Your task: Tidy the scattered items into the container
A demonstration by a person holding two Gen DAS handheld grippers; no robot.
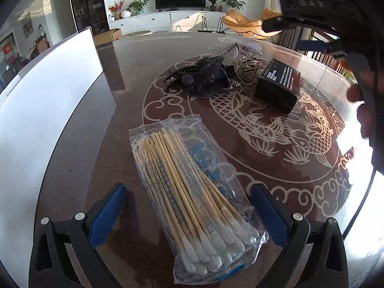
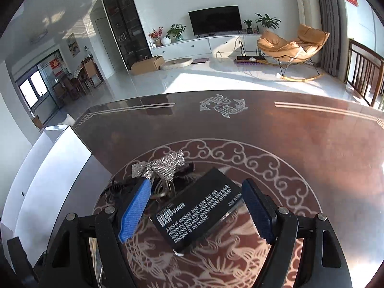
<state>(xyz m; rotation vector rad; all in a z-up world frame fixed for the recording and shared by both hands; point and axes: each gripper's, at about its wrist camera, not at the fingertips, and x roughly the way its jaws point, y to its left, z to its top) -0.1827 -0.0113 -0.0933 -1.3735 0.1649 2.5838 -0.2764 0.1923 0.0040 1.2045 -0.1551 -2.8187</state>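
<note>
A clear bag of cotton swabs point(image 1: 192, 192) lies on the dark table between the wide-apart fingers of my left gripper point(image 1: 189, 213), which is open around it without touching. Farther back sit black hair clips point(image 1: 204, 76), a sparkly silver bow point(image 1: 228, 50), a gold clip point(image 1: 247, 69) and a black box point(image 1: 278, 84). My right gripper point(image 2: 196, 206) is open, hovering over the black box point(image 2: 199, 213), one finger on each side. The silver bow point(image 2: 160, 165) lies just beyond its left finger. The white container point(image 1: 48, 100) stands at the left.
The right gripper's body and a hand point(image 1: 360, 96) fill the left wrist view's upper right. The table's far edge point(image 2: 216, 93) borders a bright floor. The white container point(image 2: 43, 168) sits at the table's left side. Bare tabletop spreads to the right point(image 2: 324, 156).
</note>
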